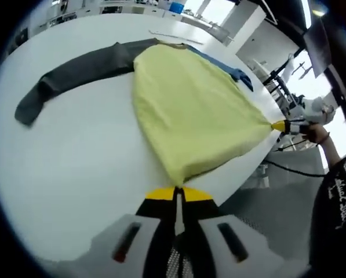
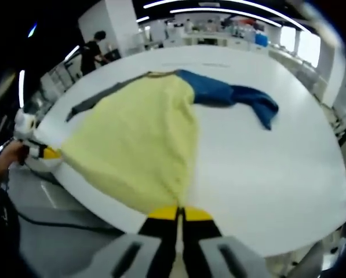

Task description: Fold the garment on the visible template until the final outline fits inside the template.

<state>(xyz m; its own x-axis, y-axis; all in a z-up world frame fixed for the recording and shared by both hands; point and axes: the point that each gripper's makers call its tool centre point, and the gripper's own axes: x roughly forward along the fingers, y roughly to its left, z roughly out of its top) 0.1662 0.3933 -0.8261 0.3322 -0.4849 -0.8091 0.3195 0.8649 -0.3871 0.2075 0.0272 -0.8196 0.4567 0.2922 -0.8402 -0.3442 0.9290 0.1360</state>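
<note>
1. Nearest you, your left gripper has its fingers clenched on one hem corner of the shirt, at the counter edge.
2. Your right gripper is clenched on the other hem corner, so the hem hangs pulled taut between your two hands.
3. The shirt looks light, soft and floppy; holding the hem corners should keep the fabric flat.
4. Farther out, the pale yellow body lies spread on the white counter.
5. Farthest, the dark grey sleeve stretches to one side and the blue sleeve to the other. I cannot make out a template.
</note>
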